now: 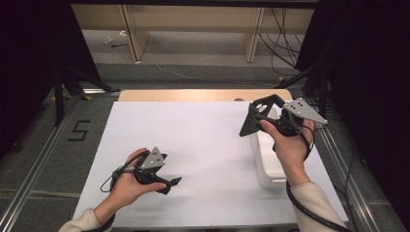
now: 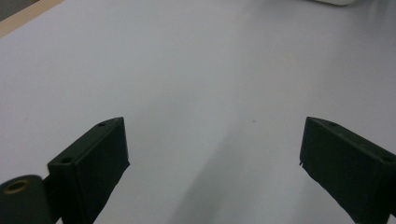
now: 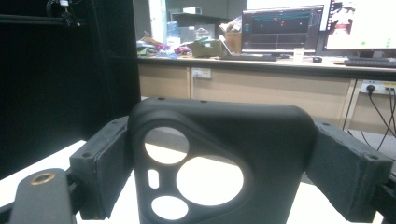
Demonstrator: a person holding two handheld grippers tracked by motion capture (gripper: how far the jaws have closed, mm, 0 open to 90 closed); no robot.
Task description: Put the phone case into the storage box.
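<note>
A black phone case (image 3: 266, 140) with camera cut-outs stands upright between the pads (image 3: 105, 165) of my right gripper (image 3: 226, 161), which is shut on its two side edges. From above, the right gripper (image 1: 269, 114) is raised over the table's right side, with the phone case (image 1: 252, 122) sticking out to its left. My left gripper (image 1: 175, 182) rests low on the white table sheet (image 1: 203, 140) at the front left, held in a hand. Its jaws are wide apart with nothing between them. In the left gripper view, bare sheet lies under the left gripper (image 2: 212, 158).
A white oblong container (image 1: 269, 164) sits on the sheet at the right, under my right hand. A wooden table edge (image 1: 203, 94) runs along the back. Metal rails (image 1: 34, 164) flank the table. A desk with monitors (image 3: 280, 30) stands beyond.
</note>
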